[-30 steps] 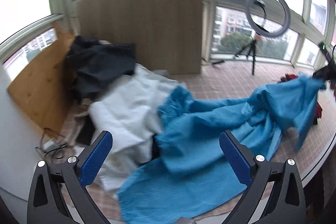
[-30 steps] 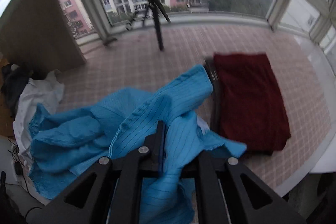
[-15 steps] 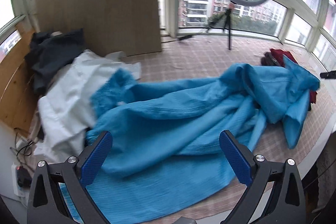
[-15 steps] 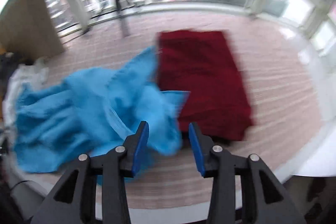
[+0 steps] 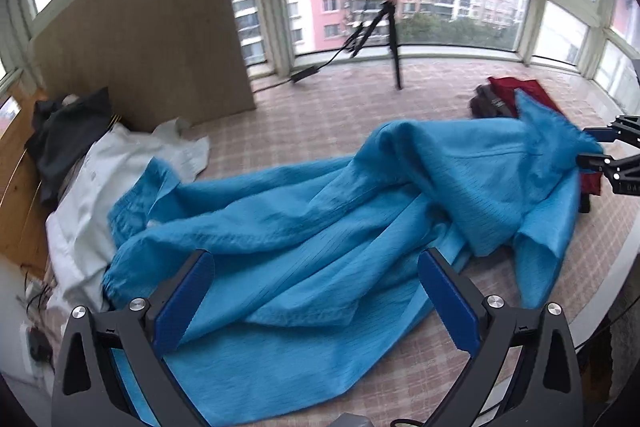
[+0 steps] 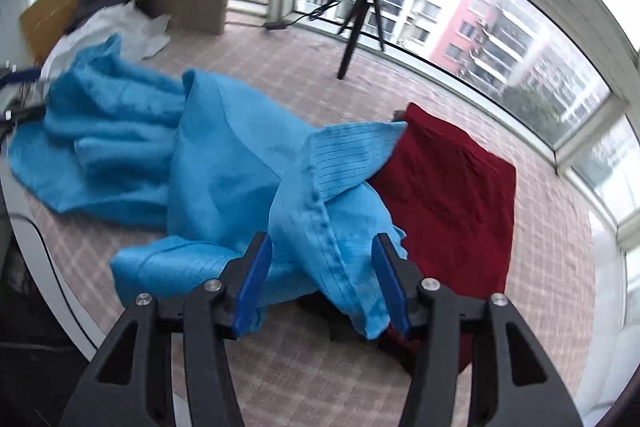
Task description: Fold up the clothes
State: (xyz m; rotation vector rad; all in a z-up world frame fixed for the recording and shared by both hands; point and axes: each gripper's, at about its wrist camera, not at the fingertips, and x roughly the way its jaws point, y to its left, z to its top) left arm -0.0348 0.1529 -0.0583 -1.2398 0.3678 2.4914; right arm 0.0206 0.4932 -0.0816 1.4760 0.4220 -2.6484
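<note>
A crumpled blue garment (image 5: 320, 219) lies spread across the checked table cover (image 5: 320, 115). My left gripper (image 5: 314, 267) hovers open above its near part with nothing between the pads. In the right wrist view, a seamed fold of the same blue garment (image 6: 224, 155) runs between the blue pads of my right gripper (image 6: 322, 255). Its jaws are opening and the pads stand clear of the cloth. The right gripper (image 5: 600, 147) also shows at the garment's far right end in the left wrist view.
A folded dark red garment (image 6: 448, 195) lies right of the blue one, partly under it. A white garment (image 5: 88, 187) and a dark one (image 5: 68, 131) are piled at the left by a wooden board (image 5: 152, 27). A ring-light tripod (image 5: 392, 39) stands at the back.
My right gripper went from shut on the blue cloth to parted jaws, letting the fold go, and it rolled. My left gripper swung rightward over the blue garment, staying open.
</note>
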